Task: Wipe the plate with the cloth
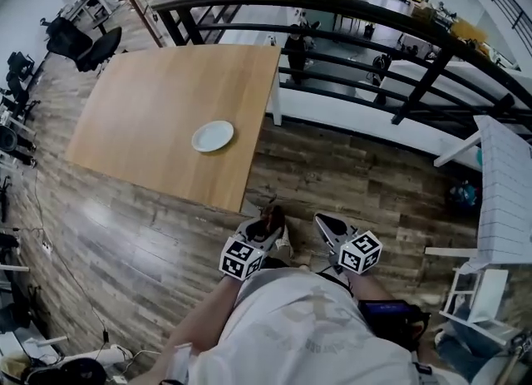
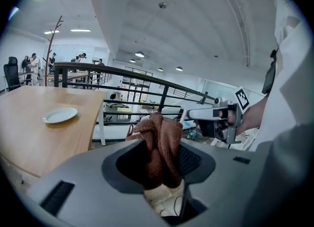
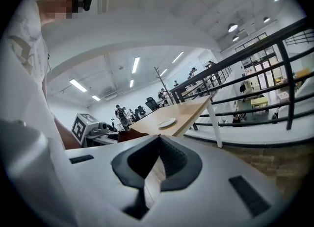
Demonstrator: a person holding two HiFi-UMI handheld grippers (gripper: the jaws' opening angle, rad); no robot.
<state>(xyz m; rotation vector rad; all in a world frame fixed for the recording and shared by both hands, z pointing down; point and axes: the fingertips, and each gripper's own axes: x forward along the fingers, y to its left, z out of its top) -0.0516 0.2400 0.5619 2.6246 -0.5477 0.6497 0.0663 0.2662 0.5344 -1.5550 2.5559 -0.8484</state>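
Approach step; wiping not yet begun. My left gripper (image 1: 264, 225) clamps the bunched brown cloth (image 2: 158, 140). My right gripper (image 1: 326, 224) is closed and empty. The white plate (image 1: 213, 135) sits on the wooden table (image 1: 150, 101), well apart from both. Next I judge the cloth must be carried forward and lowered onto the plate.

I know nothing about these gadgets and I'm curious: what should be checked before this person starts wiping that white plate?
1. Brown crumpled cloth clamped in the left gripper: ok.
2. Round white plate lying flat on the light wooden table: ok.
3. Plate within reach: not ok; both grippers are over the floor, short of the table's edge.
4. Right gripper free to steady the plate: ok, jaws together on nothing.
5. Where the plate is dirty: cannot tell, too small.
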